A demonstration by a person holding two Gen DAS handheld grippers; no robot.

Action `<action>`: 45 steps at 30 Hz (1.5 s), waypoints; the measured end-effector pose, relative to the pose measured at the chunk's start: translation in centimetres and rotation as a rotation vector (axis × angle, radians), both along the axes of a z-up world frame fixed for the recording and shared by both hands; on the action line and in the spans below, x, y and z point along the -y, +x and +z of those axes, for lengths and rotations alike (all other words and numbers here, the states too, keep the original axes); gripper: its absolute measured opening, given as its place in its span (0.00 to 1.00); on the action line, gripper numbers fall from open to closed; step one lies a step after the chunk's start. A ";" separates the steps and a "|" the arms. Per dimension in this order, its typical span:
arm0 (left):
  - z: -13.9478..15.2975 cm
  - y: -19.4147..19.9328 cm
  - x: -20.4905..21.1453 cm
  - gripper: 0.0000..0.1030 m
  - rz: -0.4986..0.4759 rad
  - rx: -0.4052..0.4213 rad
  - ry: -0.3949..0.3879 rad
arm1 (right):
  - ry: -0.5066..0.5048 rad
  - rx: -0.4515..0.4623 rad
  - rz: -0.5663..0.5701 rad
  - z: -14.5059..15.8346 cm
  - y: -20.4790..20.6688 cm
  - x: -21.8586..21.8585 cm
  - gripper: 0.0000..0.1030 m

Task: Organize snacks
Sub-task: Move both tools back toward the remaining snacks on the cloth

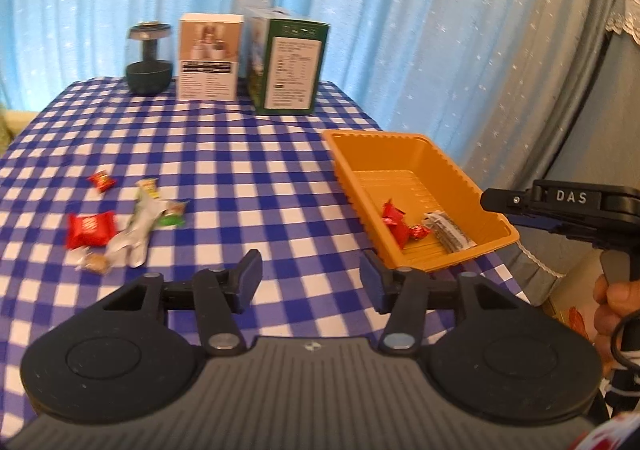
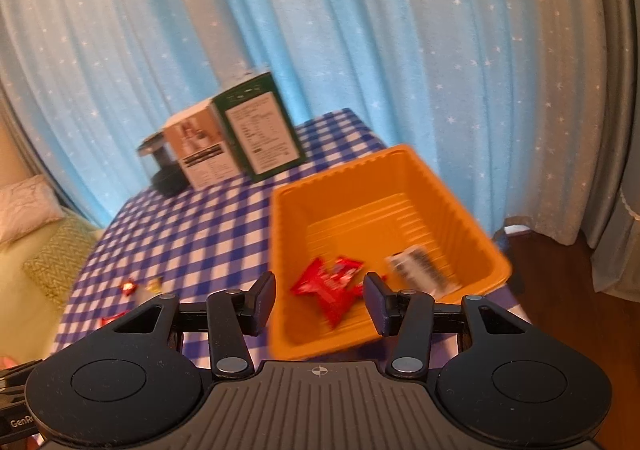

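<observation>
In orange tray [image 1: 420, 154], barcode packet [image 1: 450, 236] lengthwise

A home: starry curtains [image 1: 400, 30], checked tablecloth [image 1: 240, 178], bedding [image 2: 36, 234]

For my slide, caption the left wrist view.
Open left gripper hovers over checkered table; loose snacks left, orange tray right.

one orange tray [image 1: 420, 154] at three o'clock – three snacks in it; six loose snacks at nine o'clock; two boxes, one dark lamp [image 1: 149, 58] at twelve.
</observation>
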State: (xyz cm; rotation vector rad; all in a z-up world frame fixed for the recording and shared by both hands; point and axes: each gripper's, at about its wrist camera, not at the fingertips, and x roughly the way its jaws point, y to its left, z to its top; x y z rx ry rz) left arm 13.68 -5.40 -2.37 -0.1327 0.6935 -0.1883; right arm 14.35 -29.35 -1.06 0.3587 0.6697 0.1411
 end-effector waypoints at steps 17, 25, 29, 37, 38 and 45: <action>0.9 -6.0 -10.9 0.58 0.224 -0.011 0.043 | -0.003 -0.017 0.179 -0.1 -3.9 -10.5 0.56; 1.2 -6.2 -13.0 0.60 0.258 -0.002 0.042 | -0.027 -0.008 0.208 0.2 -4.0 -12.1 0.57; 0.9 -5.4 -13.4 0.61 0.257 -0.007 0.053 | -0.034 -0.007 0.214 -0.1 -3.4 -12.5 0.57; 0.4 -4.1 -13.7 0.61 0.221 -0.024 0.113 | -0.029 -0.007 0.241 -0.9 -2.5 -13.4 0.57; 0.2 -3.8 -13.8 0.61 0.215 -0.027 0.120 | -0.031 -0.009 0.246 -1.1 -2.3 -13.6 0.57; -1.8 -0.8 -14.7 0.60 0.165 -0.048 0.144 | -0.069 -0.016 0.300 -3.2 -0.3 -15.4 0.57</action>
